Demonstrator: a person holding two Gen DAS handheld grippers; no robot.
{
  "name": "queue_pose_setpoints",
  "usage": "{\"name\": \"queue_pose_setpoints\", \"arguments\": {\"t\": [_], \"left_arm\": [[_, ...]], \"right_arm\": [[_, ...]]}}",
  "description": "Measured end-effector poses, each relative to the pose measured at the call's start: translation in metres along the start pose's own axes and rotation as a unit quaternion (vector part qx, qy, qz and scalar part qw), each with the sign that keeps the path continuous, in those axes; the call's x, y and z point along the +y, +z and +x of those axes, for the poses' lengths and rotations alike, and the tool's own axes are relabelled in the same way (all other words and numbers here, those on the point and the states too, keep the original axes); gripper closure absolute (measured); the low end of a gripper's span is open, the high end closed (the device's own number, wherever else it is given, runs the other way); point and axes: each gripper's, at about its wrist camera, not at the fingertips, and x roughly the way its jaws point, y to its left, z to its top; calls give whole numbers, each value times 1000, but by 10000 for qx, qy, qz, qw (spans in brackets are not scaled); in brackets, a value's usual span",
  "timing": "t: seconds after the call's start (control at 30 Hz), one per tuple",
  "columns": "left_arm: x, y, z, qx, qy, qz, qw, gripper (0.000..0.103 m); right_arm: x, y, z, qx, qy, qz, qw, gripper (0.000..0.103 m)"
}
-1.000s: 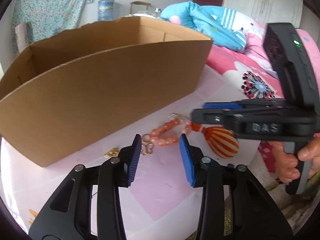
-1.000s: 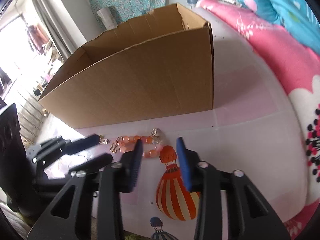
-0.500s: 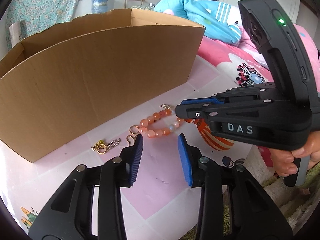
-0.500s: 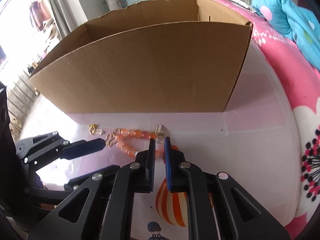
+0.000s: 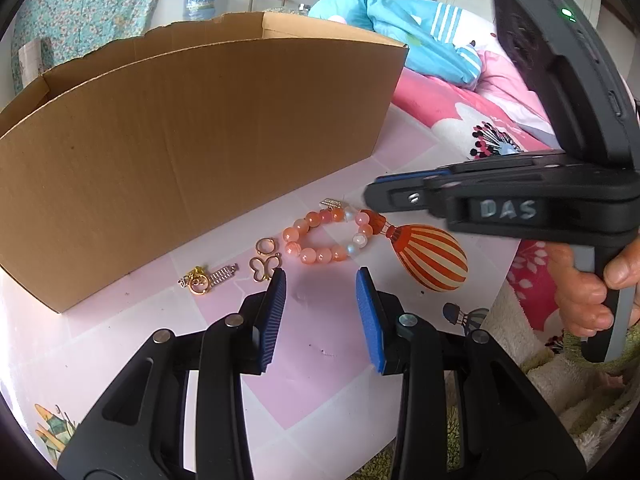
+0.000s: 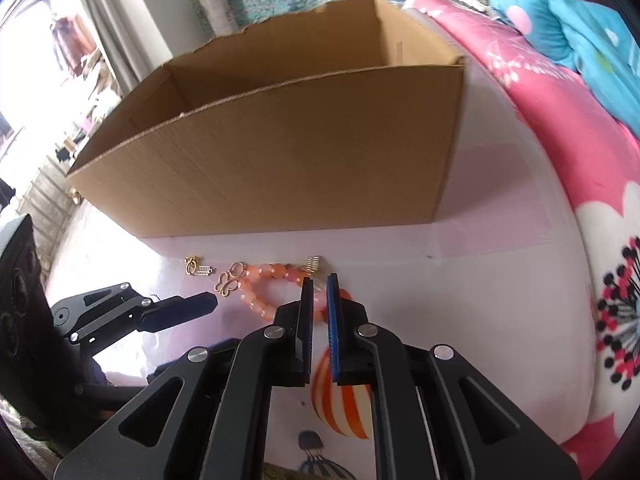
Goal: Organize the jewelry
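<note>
We have boxed nothing yet; right gripper [image 6: 318, 294] pinches the bracelet [image 5: 326, 236]; left gripper [image 5: 320, 300] spread; charms [image 5: 208, 278] at nine o'clock; box [image 6: 280, 160] waits.

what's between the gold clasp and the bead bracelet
A gold ring and a butterfly charm lie between the clasp and bracelet, clearest in the left wrist view.

The box [image 5: 192, 152] walls off the far side. Clear mat [image 5: 320, 360] lies before the left gripper [image 5: 320, 312]. The right gripper [image 5: 376, 200] blocks the right-hand approach to the beads [image 5: 320, 236].
</note>
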Motion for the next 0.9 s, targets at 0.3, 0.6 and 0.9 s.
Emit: {"name": "queue_pose_setpoints", "arguments": {"t": [0.3,0.6,0.9], "left_arm": [[4,0,-2,-44,-4,-67,10000,68],[4,1,-3,-45,1,-47,10000,68],[-10,12,-11,-270,-225,226,9991,68]], "right_arm": [[3,-9,5,237,-14,-347,9991,96],[-4,-32,-2,519,-43,-367,9980,96],[-21,-27,-20,245,138,73,9996,86]]}}
